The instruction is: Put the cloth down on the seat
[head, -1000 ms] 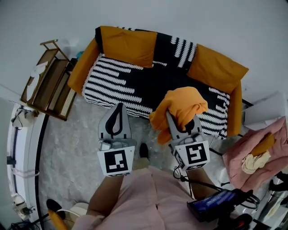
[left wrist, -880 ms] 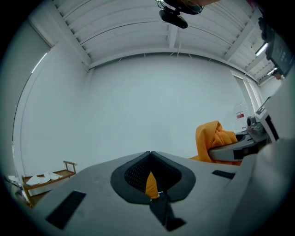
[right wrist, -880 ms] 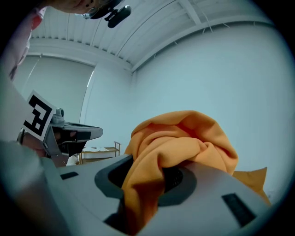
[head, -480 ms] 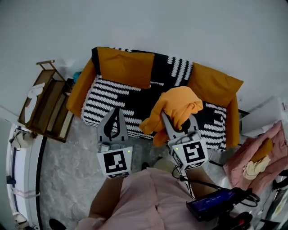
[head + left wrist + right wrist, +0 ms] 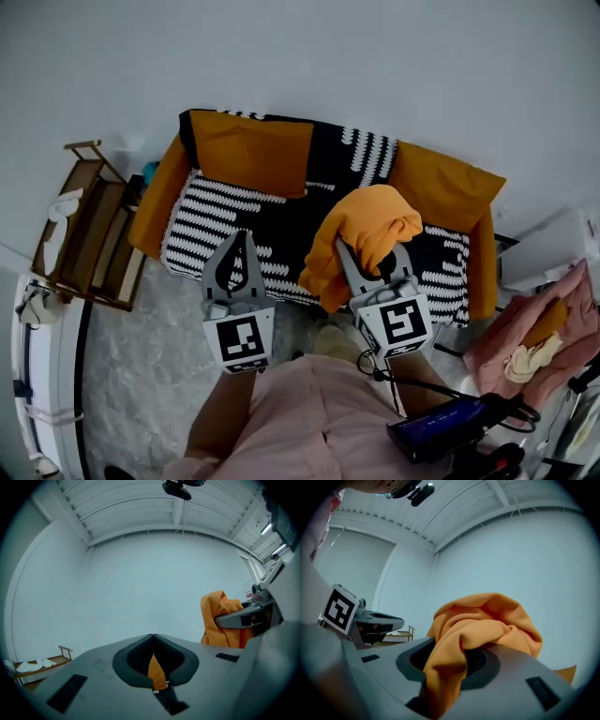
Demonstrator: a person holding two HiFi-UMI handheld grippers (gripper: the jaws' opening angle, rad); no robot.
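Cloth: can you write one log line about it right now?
cloth: clamped in right gripper, up over seat | left gripper: shut | task: cloth not down yet

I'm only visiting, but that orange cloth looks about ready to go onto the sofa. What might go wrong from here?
1. The cloth is bunched over the fingers of the right gripper, so it might cling when they open instead of falling.
2. In the head view it hangs near the front edge of the seat. If it is let go here, its dangling fold could slide off onto the floor.
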